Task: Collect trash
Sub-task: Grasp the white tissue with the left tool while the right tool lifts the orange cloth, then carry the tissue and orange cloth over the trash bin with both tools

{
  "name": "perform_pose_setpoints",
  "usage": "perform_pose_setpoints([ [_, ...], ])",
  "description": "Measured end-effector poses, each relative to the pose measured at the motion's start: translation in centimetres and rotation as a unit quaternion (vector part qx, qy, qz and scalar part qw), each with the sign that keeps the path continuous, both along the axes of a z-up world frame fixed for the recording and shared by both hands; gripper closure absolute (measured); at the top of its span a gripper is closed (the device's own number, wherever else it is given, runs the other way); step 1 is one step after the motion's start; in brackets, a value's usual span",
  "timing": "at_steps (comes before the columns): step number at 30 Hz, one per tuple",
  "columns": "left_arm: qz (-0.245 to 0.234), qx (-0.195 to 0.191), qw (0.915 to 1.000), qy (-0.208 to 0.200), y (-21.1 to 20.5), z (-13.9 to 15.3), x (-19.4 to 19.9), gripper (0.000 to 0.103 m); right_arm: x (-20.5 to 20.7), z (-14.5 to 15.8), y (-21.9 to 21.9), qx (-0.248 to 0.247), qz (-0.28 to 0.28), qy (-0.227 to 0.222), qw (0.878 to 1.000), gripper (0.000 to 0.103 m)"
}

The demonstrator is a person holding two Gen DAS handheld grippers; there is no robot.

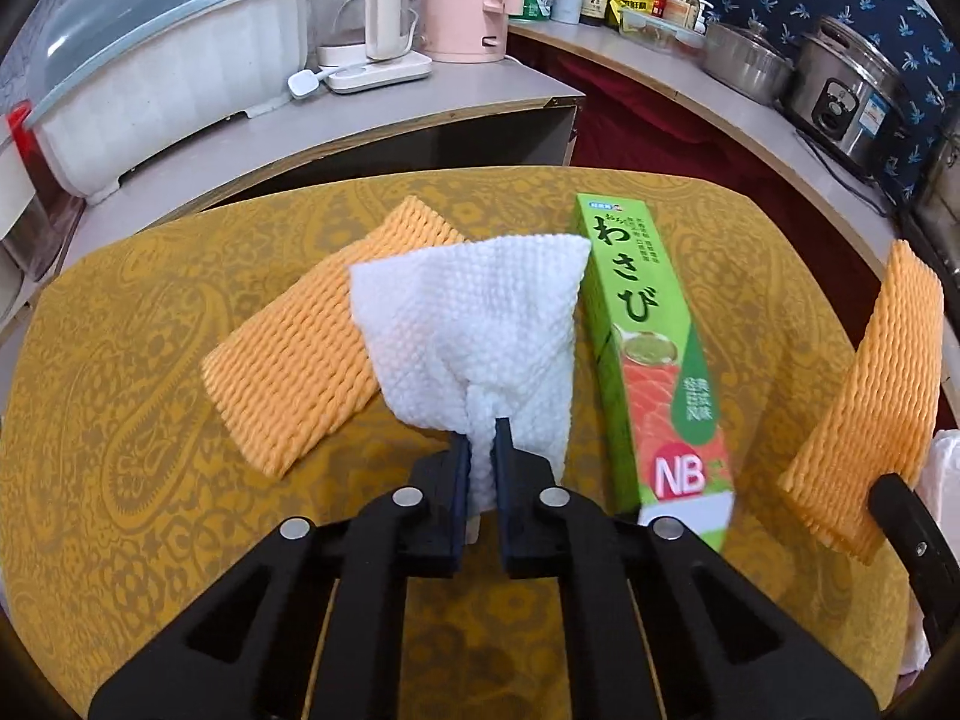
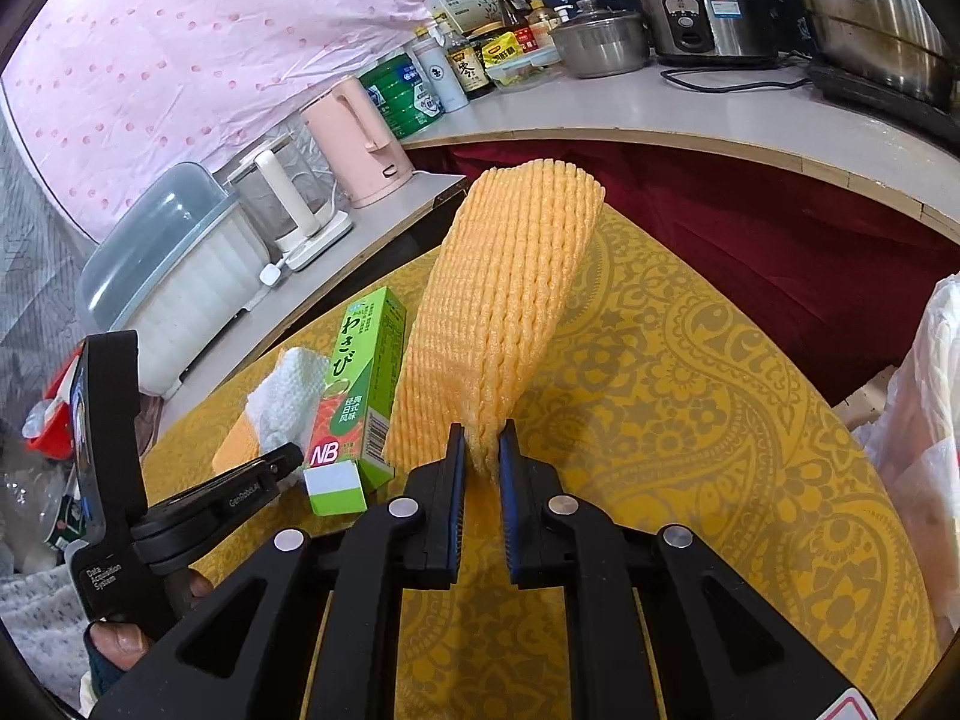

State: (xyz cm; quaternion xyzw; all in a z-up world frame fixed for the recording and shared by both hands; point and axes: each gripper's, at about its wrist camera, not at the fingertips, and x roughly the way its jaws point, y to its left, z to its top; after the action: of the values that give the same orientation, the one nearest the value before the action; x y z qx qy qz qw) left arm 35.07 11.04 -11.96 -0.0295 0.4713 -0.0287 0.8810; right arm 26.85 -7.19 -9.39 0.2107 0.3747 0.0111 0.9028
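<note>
Item: table clearing, trash pick-up in progress.

Left gripper [image 1: 480,438]: jaws pinched tight on a bunched corner of the white paper towel [image 1: 474,324], one in count. The rest of the towel fans out ahead of the jaws; whether it is fully clear of the cloth cannot be told.

Right gripper [image 2: 483,441]: jaws narrow, clamped on the end of an orange foam net [image 2: 510,294], which stands up off the table from the pads.

Orange foam nets, counted: two. One is held in the right gripper, as above. The second foam net [image 1: 318,336] lies flat on the yellow tablecloth [image 1: 120,360], partly under the towel, untouched.

Green wasabi box [image 1: 648,354]: one, lying on the tablecloth just beside the towel, between the two nets, untouched.

White plastic bag [image 2: 927,396]: one, at the table's right edge as the right wrist view shows it; probably the trash bag, though its opening is not visible.

Progress, as judged: early to middle. Two pieces are gripped, none is seen dropped in the bag. Left to do: carry the towel and the held net to the bag, then fetch the flat net and the box.

Background, not part of the task: kettles, bottles and pots on the counter [image 1: 690,90].
</note>
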Motion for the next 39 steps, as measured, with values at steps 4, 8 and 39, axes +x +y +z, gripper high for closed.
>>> perform_pose_setpoints([
  [4,0.004,-0.01,0.9999,-0.01,0.2,1.7,-2.0,0.098,-1.4,1.2,-0.6,0.001,-0.004,-0.008,1.0,0.092],
  [8,0.008,-0.017,0.9995,-0.025,0.3,4.1,-4.6,0.098,-3.5,2.9,-1.6,0.002,-0.009,-0.021,1.0,0.092],
  [39,-0.178,-0.048,0.9807,-0.065,-20.0,13.1,-21.2,0.098,-22.0,6.7,-17.2,-0.02,-0.132,-0.035,0.99,0.092],
])
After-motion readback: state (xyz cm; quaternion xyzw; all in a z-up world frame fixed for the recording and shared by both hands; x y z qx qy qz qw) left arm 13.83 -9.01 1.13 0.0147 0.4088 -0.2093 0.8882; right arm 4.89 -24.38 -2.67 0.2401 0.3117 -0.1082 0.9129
